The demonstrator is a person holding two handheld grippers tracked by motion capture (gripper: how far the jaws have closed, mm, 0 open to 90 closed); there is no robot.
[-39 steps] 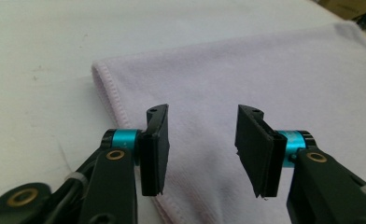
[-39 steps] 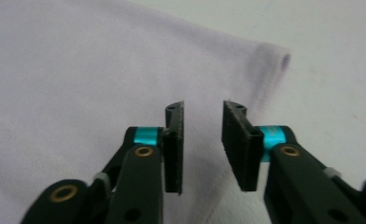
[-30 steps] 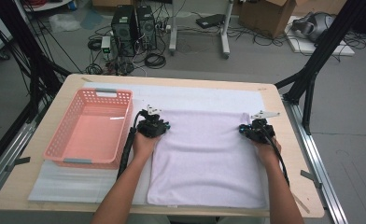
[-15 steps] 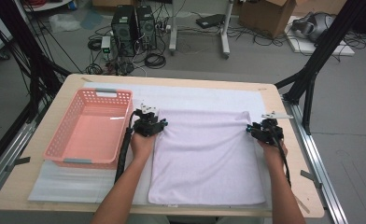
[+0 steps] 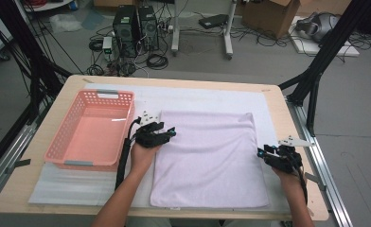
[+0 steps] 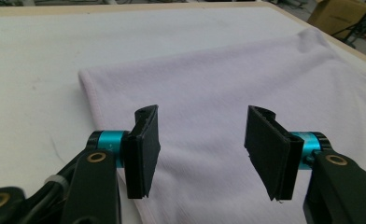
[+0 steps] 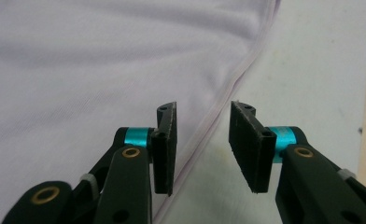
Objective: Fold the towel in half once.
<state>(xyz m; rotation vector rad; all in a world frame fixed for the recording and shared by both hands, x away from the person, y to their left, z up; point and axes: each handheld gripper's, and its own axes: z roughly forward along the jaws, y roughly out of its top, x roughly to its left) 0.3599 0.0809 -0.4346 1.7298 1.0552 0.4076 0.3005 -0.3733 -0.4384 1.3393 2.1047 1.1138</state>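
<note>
**Both hand-held grippers open at the edges of the lilac cloth**

In the high view, the lilac cloth lies flat on the white mat that covers the surface. Your left hand-held gripper is at the cloth's left edge, near its far corner. Your right hand-held gripper is at the cloth's right edge, more toward you. The pink basket stands on the left side of the surface, just beside your left hand.

In the left gripper view, the left hand-held gripper is open wide; its jaws have just been opening. The cloth lies under them, and no pad presses on it.

In the right gripper view, the right hand-held gripper is open too, less wide, and its jaws have just been opening. The cloth's hem runs on the mat between the two jaws, not pinched.
</note>
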